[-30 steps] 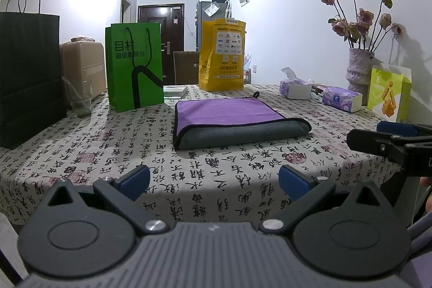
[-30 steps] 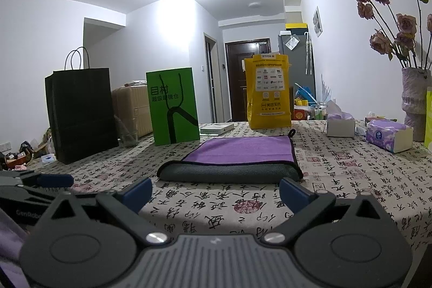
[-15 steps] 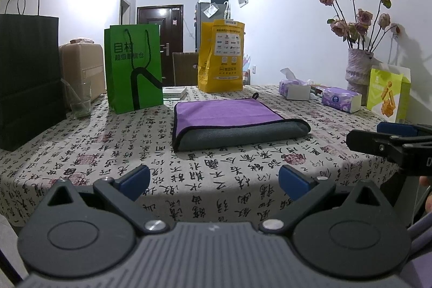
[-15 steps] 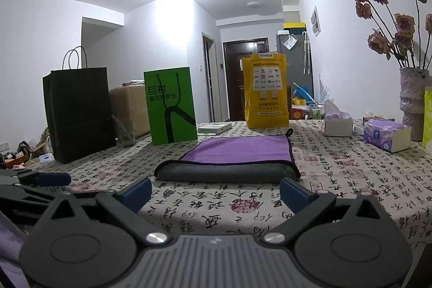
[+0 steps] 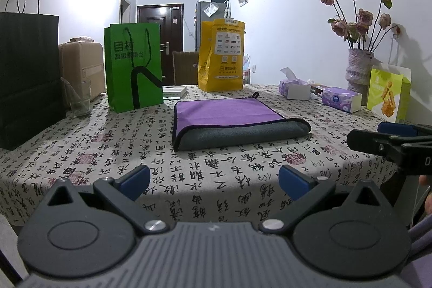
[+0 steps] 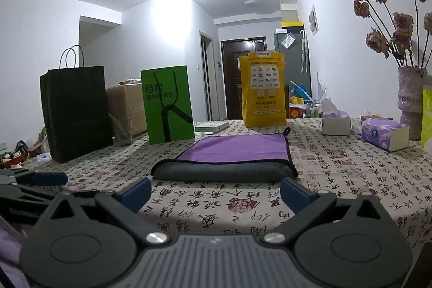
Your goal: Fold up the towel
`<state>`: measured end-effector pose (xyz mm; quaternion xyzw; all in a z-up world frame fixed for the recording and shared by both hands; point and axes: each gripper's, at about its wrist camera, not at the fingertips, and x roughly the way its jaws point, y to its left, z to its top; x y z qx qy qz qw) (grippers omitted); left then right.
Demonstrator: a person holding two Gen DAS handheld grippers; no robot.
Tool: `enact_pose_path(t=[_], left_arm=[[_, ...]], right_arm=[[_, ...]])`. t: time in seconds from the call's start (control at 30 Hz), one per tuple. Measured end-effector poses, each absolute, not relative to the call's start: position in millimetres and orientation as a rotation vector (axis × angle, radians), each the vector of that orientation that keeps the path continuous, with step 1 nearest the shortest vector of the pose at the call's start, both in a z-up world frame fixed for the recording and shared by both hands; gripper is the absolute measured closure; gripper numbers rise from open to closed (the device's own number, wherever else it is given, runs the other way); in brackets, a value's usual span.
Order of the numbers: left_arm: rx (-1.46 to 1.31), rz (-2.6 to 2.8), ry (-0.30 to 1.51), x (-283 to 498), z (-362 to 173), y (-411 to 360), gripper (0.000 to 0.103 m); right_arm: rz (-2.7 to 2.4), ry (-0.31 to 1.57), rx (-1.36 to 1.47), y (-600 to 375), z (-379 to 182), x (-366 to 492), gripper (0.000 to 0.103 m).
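Observation:
A purple towel [image 5: 226,114] with a grey underside lies folded on the table, its rolled grey fold edge toward me; it also shows in the right wrist view [image 6: 237,153]. My left gripper [image 5: 214,181] is open and empty, held at the table's near edge, well short of the towel. My right gripper [image 6: 214,192] is open and empty, also short of the towel. The right gripper shows at the right edge of the left wrist view [image 5: 388,139], and the left gripper at the left edge of the right wrist view [image 6: 35,180].
The table [image 5: 81,153] has a calligraphy-print cloth. On it stand a black bag [image 5: 27,77], a green bag [image 5: 133,66], a yellow bag [image 5: 221,56], a glass [image 5: 79,99], tissue packs [image 5: 341,99], a vase of roses [image 5: 359,69] and a yellow-green bag [image 5: 388,92].
Both views have shifted very slightly; the towel and the open grippers stand as before.

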<state>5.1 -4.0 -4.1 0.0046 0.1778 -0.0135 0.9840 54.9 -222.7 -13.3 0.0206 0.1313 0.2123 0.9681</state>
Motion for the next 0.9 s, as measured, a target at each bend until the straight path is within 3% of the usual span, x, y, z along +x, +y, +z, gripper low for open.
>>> enact_pose_path(t=[0.9], left_arm=[[-0.008, -0.033, 0.420, 76, -13, 20, 0.000]], right_arm=[[0.361, 0.315, 0.115, -234, -29, 120, 0.002]])
